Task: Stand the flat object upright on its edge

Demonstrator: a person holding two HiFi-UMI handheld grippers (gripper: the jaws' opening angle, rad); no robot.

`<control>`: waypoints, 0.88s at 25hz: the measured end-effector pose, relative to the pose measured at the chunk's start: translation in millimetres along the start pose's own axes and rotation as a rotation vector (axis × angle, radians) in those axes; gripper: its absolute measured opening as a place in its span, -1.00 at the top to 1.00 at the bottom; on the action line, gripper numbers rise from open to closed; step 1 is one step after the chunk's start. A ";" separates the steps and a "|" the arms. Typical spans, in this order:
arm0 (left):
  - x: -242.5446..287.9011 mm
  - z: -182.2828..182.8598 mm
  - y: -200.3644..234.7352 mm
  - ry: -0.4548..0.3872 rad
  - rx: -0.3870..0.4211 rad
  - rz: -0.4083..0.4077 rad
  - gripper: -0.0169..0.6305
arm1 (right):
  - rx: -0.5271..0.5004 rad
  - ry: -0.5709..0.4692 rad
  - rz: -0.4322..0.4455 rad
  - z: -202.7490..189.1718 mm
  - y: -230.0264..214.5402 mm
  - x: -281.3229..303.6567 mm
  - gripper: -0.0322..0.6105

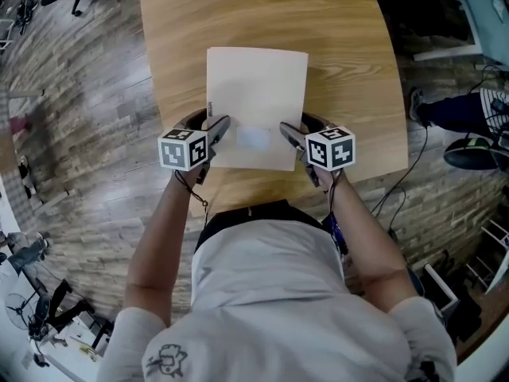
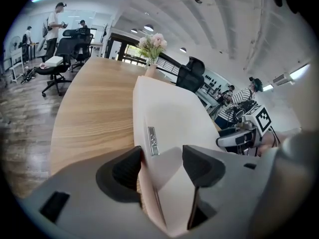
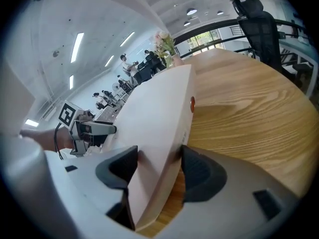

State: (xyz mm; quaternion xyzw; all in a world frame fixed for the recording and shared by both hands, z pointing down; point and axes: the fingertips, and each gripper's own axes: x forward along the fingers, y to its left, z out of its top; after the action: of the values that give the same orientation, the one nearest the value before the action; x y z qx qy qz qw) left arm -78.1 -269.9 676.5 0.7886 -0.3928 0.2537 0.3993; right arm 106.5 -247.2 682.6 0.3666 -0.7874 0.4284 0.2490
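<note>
A flat white box (image 1: 257,102) is seen on the wooden table (image 1: 350,70), close to its near edge. Its left side is clamped between the jaws of the left gripper (image 1: 216,127), its right side between those of the right gripper (image 1: 290,134). The near end appears lifted slightly off the wood

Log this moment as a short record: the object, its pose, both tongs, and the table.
object: flat white object
pose: lying face down on the wooden table, not yet on its edge
left tongs: closed on the object's near left edge
right tongs: closed on the object's near right edge
also on table: flower vase at the far end
</note>
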 end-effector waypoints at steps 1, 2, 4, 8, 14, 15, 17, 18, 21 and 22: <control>-4.6 0.4 -1.9 -0.008 0.008 0.007 0.13 | -0.017 -0.003 -0.002 1.0 3.3 -2.7 0.03; -9.2 1.2 -4.1 -0.017 0.018 0.014 0.13 | -0.032 -0.007 -0.004 1.9 6.5 -5.4 0.03; -17.9 4.9 -7.5 -0.038 0.039 0.028 0.12 | -0.054 -0.016 -0.008 4.3 12.6 -9.5 0.04; -32.9 13.5 -14.8 -0.087 0.077 0.051 0.12 | -0.088 -0.024 -0.020 8.4 22.0 -17.5 0.04; -54.4 34.0 -22.8 -0.154 0.120 0.060 0.12 | -0.147 -0.072 -0.043 29.8 35.5 -33.0 0.05; -57.3 36.4 -23.5 -0.161 0.122 0.056 0.12 | -0.156 -0.079 -0.046 33.5 37.5 -35.0 0.05; -64.1 41.6 -25.8 -0.175 0.129 0.051 0.12 | -0.180 -0.094 -0.055 40.8 42.3 -40.2 0.05; -67.6 45.0 -27.2 -0.184 0.136 0.053 0.12 | -0.195 -0.104 -0.062 45.0 44.8 -43.5 0.05; -75.6 58.6 -32.7 -0.220 0.170 0.066 0.12 | -0.242 -0.143 -0.082 60.0 48.8 -52.8 0.05; -77.8 63.2 -34.6 -0.234 0.184 0.072 0.12 | -0.254 -0.156 -0.087 64.6 49.7 -55.4 0.05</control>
State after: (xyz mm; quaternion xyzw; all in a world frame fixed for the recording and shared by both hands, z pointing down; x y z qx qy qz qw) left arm -88.0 -277.0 571.1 0.8314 -0.4398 0.2091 0.2676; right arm 95.8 -264.3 586.2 0.3984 -0.8355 0.2845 0.2498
